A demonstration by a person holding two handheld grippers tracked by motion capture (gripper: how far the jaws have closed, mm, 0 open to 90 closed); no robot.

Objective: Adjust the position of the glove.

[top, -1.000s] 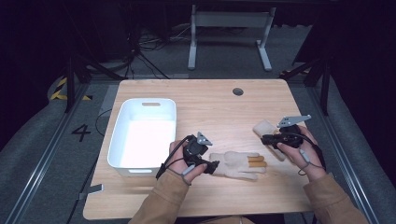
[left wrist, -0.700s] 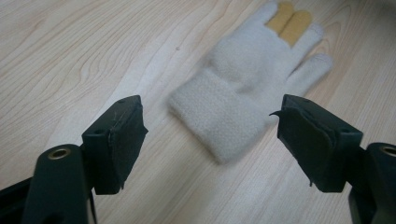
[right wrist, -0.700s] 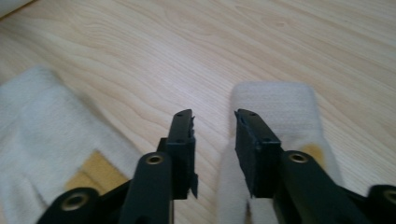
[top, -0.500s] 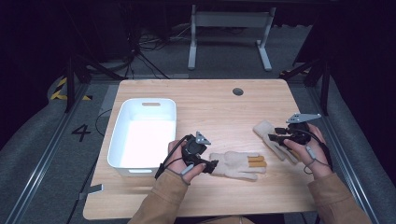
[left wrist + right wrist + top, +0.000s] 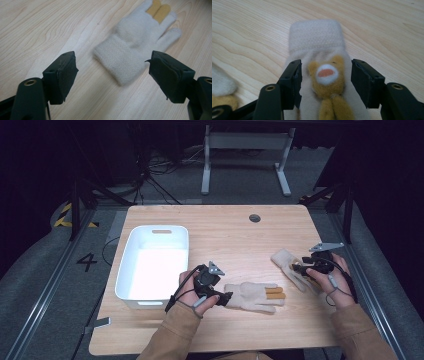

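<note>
Two cream knit gloves lie flat on the wooden table. One glove (image 5: 252,295) (image 5: 132,47) with two yellow-tan fingers lies at the front middle, its cuff toward my left gripper (image 5: 225,297) (image 5: 113,66), which stands open just short of the cuff with nothing between its fingers. The other glove (image 5: 286,261) (image 5: 317,35) lies at the right and has a tan bear face (image 5: 326,75) sewn on. My right gripper (image 5: 296,268) (image 5: 325,75) has just been opening its jaws; they straddle this glove with gaps beside the bear face and do not press it.
A white plastic bin (image 5: 159,228) stands empty at the left of the table (image 5: 225,230). A round cable hole (image 5: 255,218) is at the back. The table's right edge runs close behind my right hand. Bare wood lies between the gloves and the far edge.
The right gripper's jaws have opened off the bear-face glove and the right hand has drawn a little to the right. The left hand and its glove have not moved.
</note>
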